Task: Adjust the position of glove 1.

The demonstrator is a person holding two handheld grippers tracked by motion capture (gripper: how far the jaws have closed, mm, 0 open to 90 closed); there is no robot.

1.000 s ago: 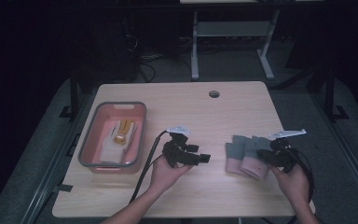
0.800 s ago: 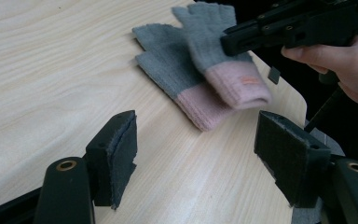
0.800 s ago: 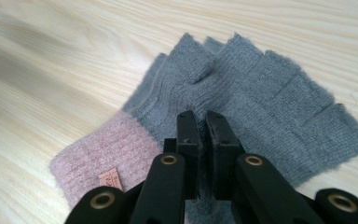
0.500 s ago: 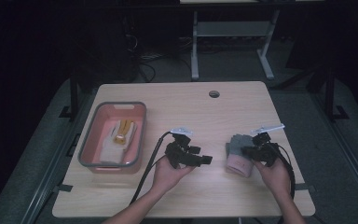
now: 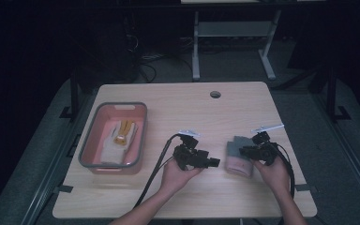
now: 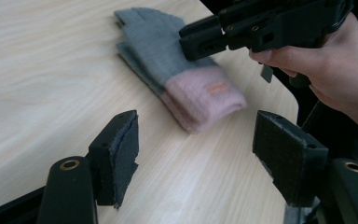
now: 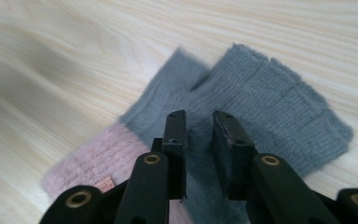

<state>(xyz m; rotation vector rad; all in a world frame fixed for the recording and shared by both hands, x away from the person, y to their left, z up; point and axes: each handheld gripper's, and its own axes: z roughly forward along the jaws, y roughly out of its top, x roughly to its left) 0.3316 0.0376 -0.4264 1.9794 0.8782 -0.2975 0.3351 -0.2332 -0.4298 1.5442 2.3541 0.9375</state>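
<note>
A grey and pink glove point(image 5: 239, 158) lies folded on the worktop point(image 5: 178, 108), right of centre. The right hand-held gripper point(image 7: 199, 135) hovers over its grey part, jaws slightly apart, having just been opening, gripping nothing. The left hand-held gripper point(image 6: 196, 154) sits just beside the glove, jaws wide and empty.

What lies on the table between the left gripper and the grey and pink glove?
Nothing: in the left gripper view only bare table lies between the left gripper and the glove. The high view shows the same bare gap.
</note>
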